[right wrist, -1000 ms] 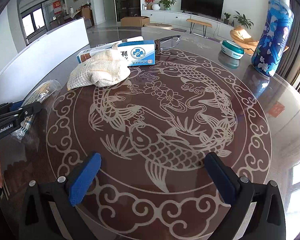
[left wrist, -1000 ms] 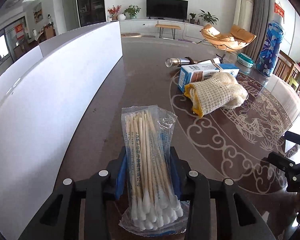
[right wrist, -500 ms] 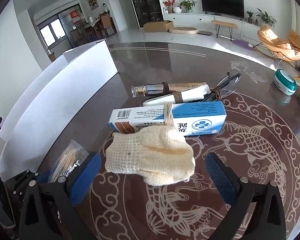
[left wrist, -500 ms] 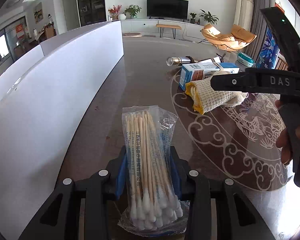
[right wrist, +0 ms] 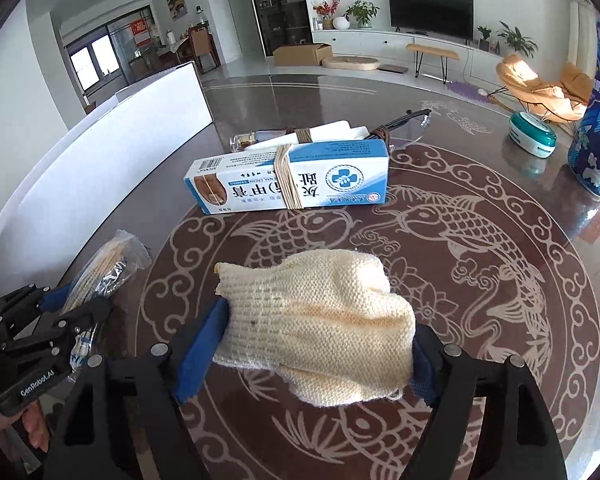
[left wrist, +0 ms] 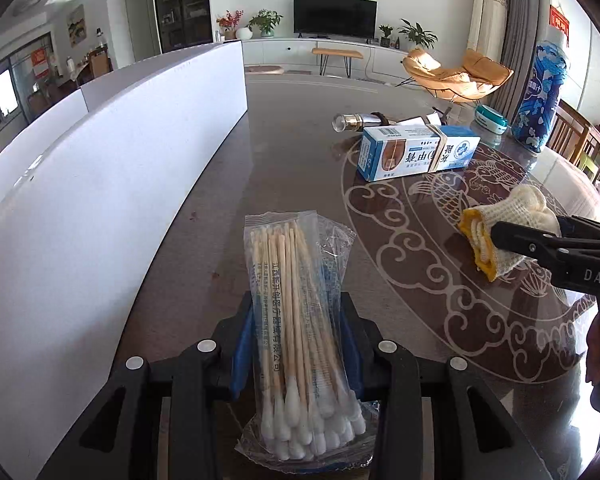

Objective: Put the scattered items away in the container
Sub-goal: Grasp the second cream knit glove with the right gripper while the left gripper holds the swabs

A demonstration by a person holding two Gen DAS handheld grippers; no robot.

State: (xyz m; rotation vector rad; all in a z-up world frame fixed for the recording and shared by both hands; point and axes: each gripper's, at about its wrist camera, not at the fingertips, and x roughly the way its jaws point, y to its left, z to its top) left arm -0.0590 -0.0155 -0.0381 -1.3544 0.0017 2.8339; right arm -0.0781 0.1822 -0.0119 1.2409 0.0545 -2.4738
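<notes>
Cream knit glove [right wrist: 316,320] has moved between the closing right gripper [right wrist: 314,350].

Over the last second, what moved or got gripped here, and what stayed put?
The right gripper swung from bare table over to the knit glove; its jaws have just been closing, and the blue pads now press its sides. The left gripper stayed shut on the cotton swab pack. The blue-and-white box kept its place.

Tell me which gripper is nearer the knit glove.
Right. The right gripper has been closing around the knit glove; the left gripper, off to one side, holds the cotton swab packet.
</notes>
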